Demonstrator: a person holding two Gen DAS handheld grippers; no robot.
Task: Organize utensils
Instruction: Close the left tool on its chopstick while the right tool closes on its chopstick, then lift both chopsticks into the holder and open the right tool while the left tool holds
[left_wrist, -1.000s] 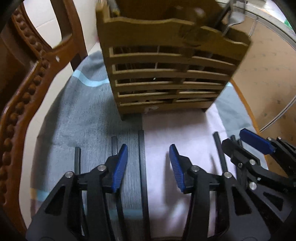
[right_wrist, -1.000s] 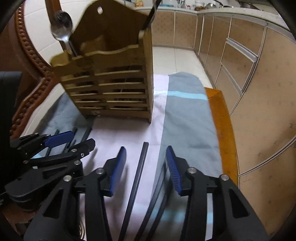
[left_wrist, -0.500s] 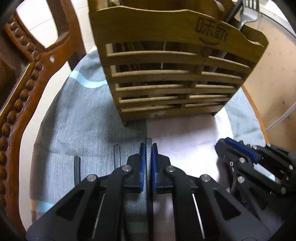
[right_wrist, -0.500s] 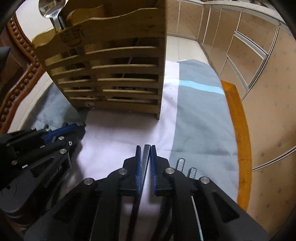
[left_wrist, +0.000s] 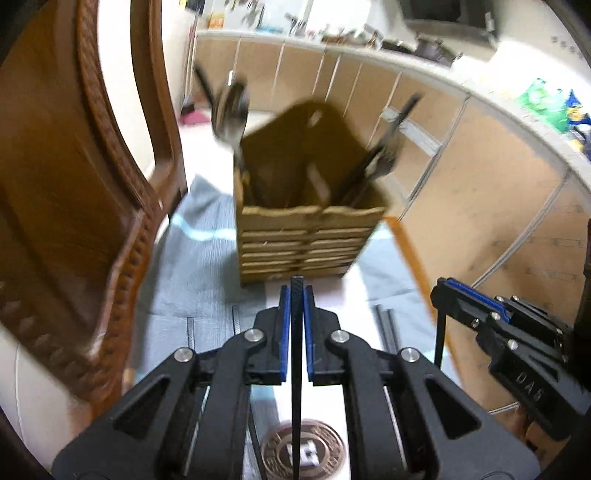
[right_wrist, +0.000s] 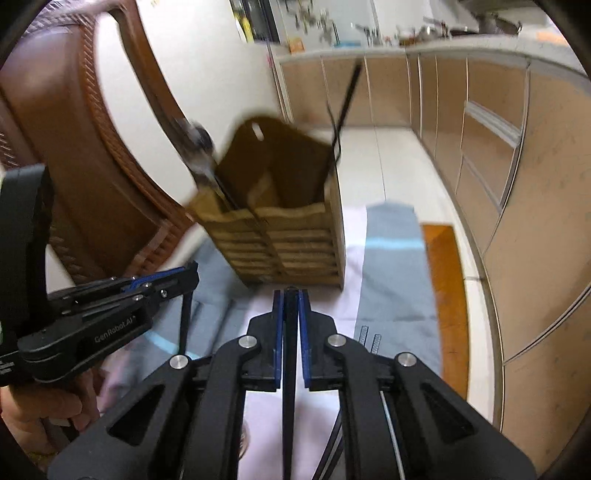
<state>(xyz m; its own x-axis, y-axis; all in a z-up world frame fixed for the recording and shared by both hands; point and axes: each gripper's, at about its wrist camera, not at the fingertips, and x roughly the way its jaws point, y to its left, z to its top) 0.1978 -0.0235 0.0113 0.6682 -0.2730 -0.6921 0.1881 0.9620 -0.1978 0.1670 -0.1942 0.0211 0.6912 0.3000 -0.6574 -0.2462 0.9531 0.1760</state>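
A wooden slatted utensil caddy (left_wrist: 303, 240) (right_wrist: 288, 243) stands on the cloth ahead, holding a spoon (left_wrist: 231, 110) and dark utensils. My left gripper (left_wrist: 294, 295) is shut on a black chopstick (left_wrist: 296, 354) and holds it lifted above the cloth, short of the caddy. My right gripper (right_wrist: 290, 299) is shut on another black chopstick (right_wrist: 290, 369), also lifted. Each gripper shows in the other's view, the right one (left_wrist: 443, 291) and the left one (right_wrist: 192, 273). Several black chopsticks (left_wrist: 384, 328) lie on the cloth.
A carved wooden chair back (left_wrist: 92, 184) rises close on the left. The grey and white cloth (right_wrist: 395, 266) covers the table, whose orange edge (right_wrist: 439, 295) shows on the right. Kitchen cabinets (right_wrist: 480, 147) stand beyond.
Both grippers closed on a chopstick each, then rose and pulled back from the caddy, lifting the chopsticks off the cloth.
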